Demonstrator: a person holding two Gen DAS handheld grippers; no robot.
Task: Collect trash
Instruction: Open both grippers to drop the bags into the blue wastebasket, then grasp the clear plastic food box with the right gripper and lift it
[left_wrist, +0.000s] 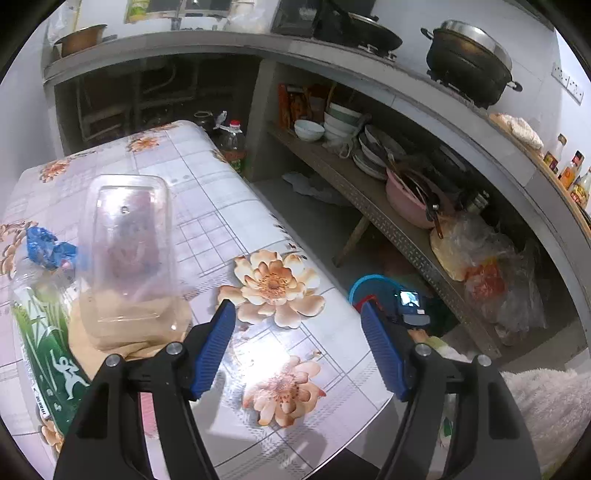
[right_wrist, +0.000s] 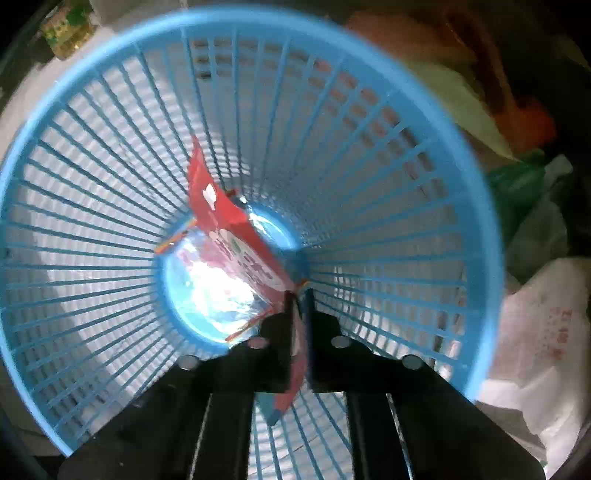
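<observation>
— Where was the red wrapper (right_wrist: 236, 236)?
— Pinched between the closed fingers of the right gripper (right_wrist: 300, 295), hanging down inside the blue slatted basket (right_wrist: 436, 155).
— And the left gripper (left_wrist: 297, 314)?
— Spread wide, gripping nothing, above the floral tablecloth (left_wrist: 207, 192). A clear plastic container (left_wrist: 129, 254), a crushed bottle (left_wrist: 40, 317) and a blue wrapper (left_wrist: 46, 245) lay on the table nearby.

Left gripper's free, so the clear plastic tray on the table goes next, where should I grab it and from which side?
Judging by its pose, take the clear plastic tray by its near short rim. It lies upside down, long axis pointing away from the left gripper, so come straight ahead and low, one finger sliding under the rim above the tablecloth.
</observation>
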